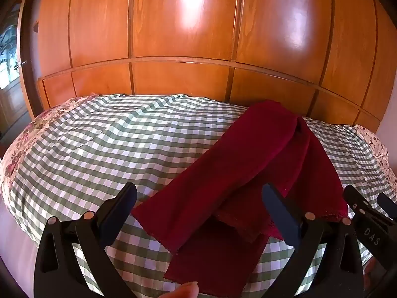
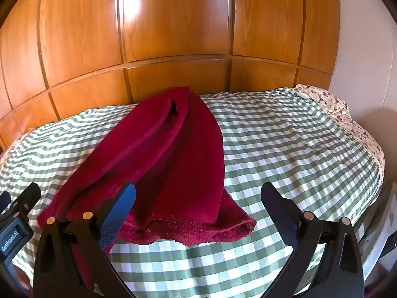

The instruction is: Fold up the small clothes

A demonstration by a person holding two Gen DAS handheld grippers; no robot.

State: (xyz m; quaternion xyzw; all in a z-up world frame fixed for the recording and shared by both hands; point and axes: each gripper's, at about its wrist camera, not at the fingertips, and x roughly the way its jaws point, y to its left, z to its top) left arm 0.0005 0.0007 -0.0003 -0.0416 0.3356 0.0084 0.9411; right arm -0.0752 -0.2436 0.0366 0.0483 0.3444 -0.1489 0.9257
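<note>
A dark red knitted garment [image 1: 238,173] lies on the green-and-white checked bedcover [image 1: 99,144], folded lengthwise, its long strips overlapping and running from near me toward the far edge. In the right wrist view the garment [image 2: 178,159] lies left of centre with its scalloped hem nearest me. My left gripper [image 1: 198,198] is open above the garment's near end and holds nothing. My right gripper [image 2: 198,196] is open above the hem and holds nothing. The right gripper's fingers [image 1: 359,206] show at the right edge of the left wrist view.
A wooden panelled wardrobe [image 1: 183,39] stands right behind the bed. A floral sheet [image 2: 330,104] shows at the bed's corners. A white wall [image 2: 364,49] is to the right. A doorway [image 1: 10,74] is at far left. A fingertip [image 1: 186,290] shows at the bottom.
</note>
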